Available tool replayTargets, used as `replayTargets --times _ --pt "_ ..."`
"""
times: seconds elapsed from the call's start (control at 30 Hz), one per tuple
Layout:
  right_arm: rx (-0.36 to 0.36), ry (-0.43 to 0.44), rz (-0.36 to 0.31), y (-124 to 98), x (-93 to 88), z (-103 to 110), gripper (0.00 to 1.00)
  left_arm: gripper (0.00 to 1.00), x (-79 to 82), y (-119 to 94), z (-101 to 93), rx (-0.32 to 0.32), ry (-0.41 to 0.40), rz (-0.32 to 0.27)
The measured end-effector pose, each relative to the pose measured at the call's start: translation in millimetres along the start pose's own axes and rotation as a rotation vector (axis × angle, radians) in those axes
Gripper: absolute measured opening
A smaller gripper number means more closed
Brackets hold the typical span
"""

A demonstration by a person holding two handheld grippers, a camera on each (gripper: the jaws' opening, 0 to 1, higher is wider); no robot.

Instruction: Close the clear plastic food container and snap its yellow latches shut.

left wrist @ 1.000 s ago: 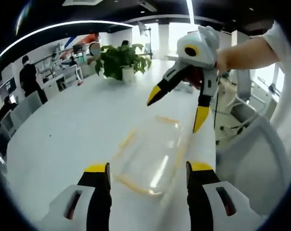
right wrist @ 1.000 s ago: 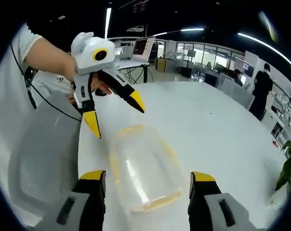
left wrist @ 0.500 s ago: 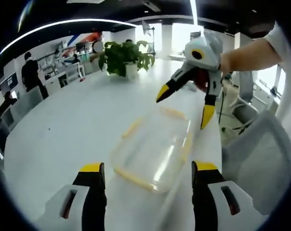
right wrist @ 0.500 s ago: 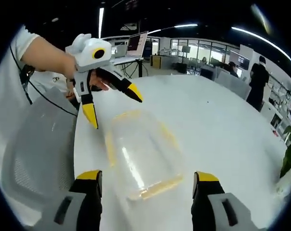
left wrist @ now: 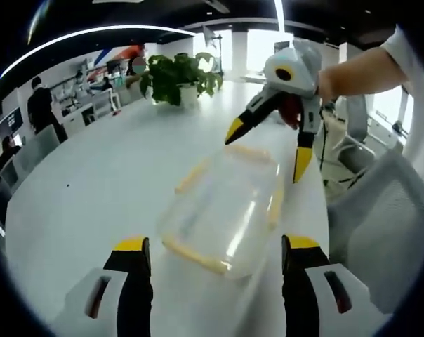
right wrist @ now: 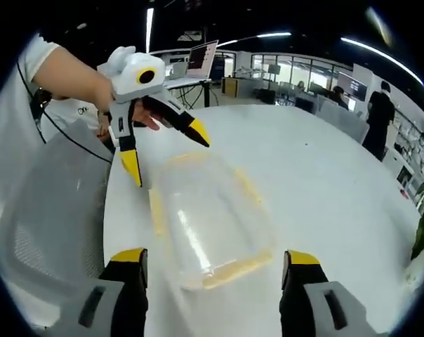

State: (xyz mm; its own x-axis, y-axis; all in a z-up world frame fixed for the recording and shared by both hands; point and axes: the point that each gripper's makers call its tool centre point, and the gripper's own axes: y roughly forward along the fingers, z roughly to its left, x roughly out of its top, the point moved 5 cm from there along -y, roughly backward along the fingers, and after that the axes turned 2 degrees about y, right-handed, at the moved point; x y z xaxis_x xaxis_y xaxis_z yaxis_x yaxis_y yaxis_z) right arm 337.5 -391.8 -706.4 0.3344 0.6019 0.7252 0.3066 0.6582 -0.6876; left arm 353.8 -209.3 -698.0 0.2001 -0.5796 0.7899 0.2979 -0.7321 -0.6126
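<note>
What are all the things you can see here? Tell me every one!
Food container: one, clear plastic with yellow latches, on the table between both grippers.
Table: one, white, large.
Potted plant: one, green in a white pot, far end of the table.
Office chair: one, grey mesh, beside the table edge.
Laptop: one, open, on a desk behind.
Left gripper: one, white with yellow-tipped jaws, open over the container.
Right gripper: one, same colours, open.

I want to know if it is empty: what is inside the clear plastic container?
Through the clear plastic container with yellow latches, the white table shows and no food is visible. Glare blurs parts of the interior, so small contents cannot be excluded.
</note>
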Motion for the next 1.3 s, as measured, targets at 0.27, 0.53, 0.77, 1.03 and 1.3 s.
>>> replayTargets --times 0.27,0.53,0.77,1.03,1.3 --pt "0.006 0.005 -0.005 3.5 -1.0 -1.5 0.77 0.76 -2.1 7.4 1.7 -0.013 -0.017 0.012" --pt "0.016 -0.001 -0.016 5.6 0.0 -2.5 0.74 0.75 -3.9 12.8 1.4 -0.012 0.006 0.021" --pt "0.026 0.020 -0.031 7.8 1.3 -4.7 0.70 0.70 -6.6 16.5 2.1 -0.011 -0.008 0.015" --pt "0.018 0.008 -0.026 10.0 0.7 -5.9 0.69 0.70 -7.0 19.9 2.0 -0.012 -0.029 0.005" --pt "0.021 0.002 -0.032 17.3 7.1 -3.6 0.69 0.70 -11.0 12.8 5.4 -0.006 -0.033 0.012"
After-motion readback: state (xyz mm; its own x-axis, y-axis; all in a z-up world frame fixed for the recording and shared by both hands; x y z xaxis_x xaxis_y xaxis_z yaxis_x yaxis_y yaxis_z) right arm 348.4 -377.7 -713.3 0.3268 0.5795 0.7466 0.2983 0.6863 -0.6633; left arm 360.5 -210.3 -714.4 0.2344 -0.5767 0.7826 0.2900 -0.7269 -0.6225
